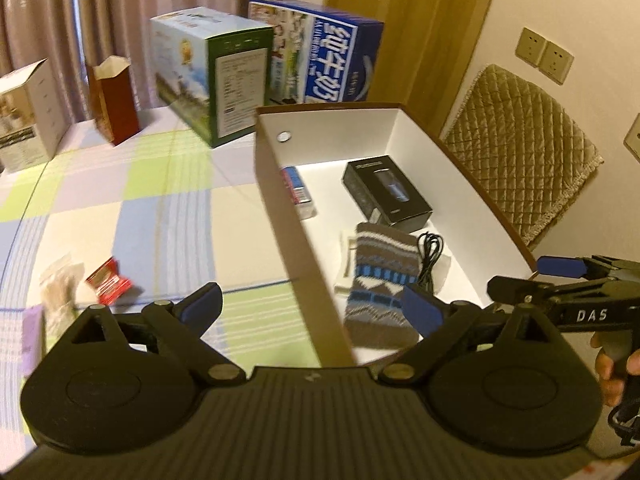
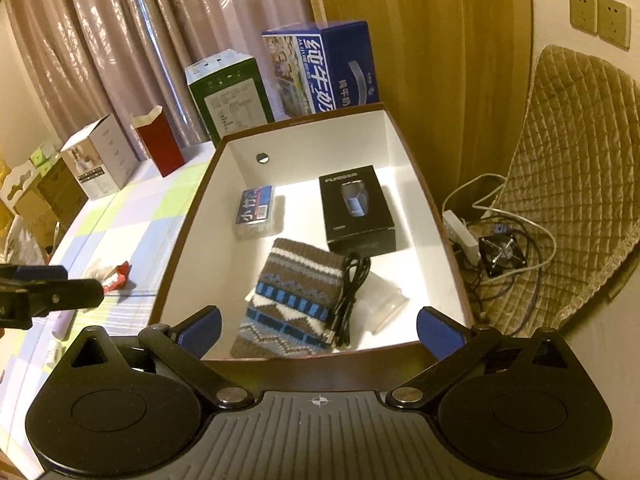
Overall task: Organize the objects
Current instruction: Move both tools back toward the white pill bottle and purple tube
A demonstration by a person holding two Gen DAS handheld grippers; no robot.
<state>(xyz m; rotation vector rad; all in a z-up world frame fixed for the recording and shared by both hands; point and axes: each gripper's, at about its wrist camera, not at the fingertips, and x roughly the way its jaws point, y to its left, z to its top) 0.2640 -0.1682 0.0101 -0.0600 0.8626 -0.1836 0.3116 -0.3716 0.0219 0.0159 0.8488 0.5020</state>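
**Between picks: box part-filled, table items left**

Both the left gripper and right gripper stand spread wide, holding nothing. The white-lined brown cardboard box already holds a knitted patterned pouch, a black carton, a coiled black cable and a small blue packet. Next, probably, the left reaches for the red wrapper on the checked tablecloth; blurred pale items lie beside it.

An open white-lined box holds a knitted brown-and-blue pouch lying flat near the front, a coiled black cable touching its right edge, a black carton behind, and a small blue pack far left. A red packet lies on the counter, left of the box.
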